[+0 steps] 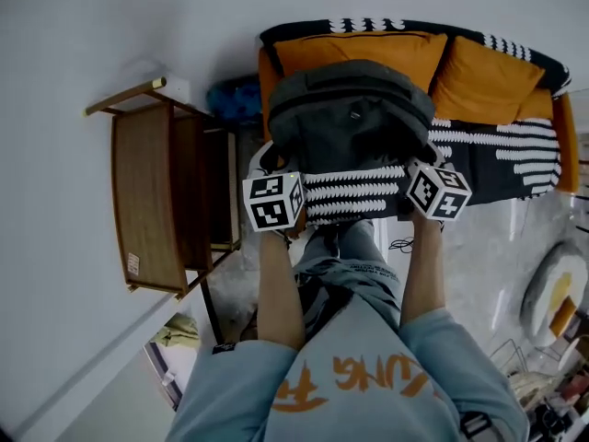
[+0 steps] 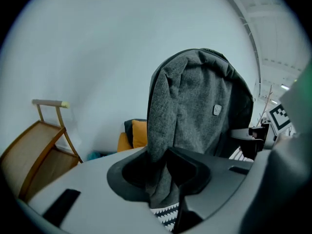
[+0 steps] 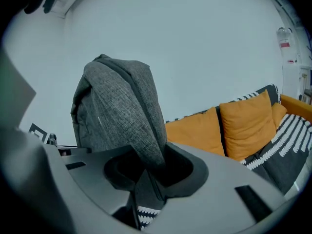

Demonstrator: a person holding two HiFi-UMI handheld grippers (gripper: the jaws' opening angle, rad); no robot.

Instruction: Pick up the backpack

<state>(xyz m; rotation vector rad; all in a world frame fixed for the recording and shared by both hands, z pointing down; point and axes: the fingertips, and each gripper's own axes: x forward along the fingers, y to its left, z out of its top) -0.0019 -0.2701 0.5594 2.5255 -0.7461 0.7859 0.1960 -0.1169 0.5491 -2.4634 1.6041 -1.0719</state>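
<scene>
1. The sofa (image 1: 515,159), orange with a black-and-white patterned cover, stood against the pale wall (image 1: 92,44) and served as the reference for all positions below.

2. A wooden stand (image 1: 147,201) was located off the sofa's left end as the head view showed it. A blue object (image 1: 235,99) lay between that stand and the sofa's end. Its type could not be identified.

3. The backpack (image 1: 350,118), grey fabric with dark trim, was positioned over the left part of the sofa's seat, in front of the backrest. In both gripper views it rose upright against the wall. Whether its base touched the seat could not be determined.

4. Two orange cushions leaned on the sofa's backrest: one (image 1: 368,52) directly behind the backpack, the other (image 1: 488,81) toward the sofa's right end.

5. The left gripper (image 2: 163,172) was clenched on a fold of the backpack's fabric at the pack's left side, nearest the sofa's left end. The fabric filled the gap between the jaws.

6. The right gripper (image 3: 151,172) was likewise clamped on a fold of the backpack at its right side, nearer the middle of the sofa. The patterned cover was visible beneath both sets of jaws.
</scene>
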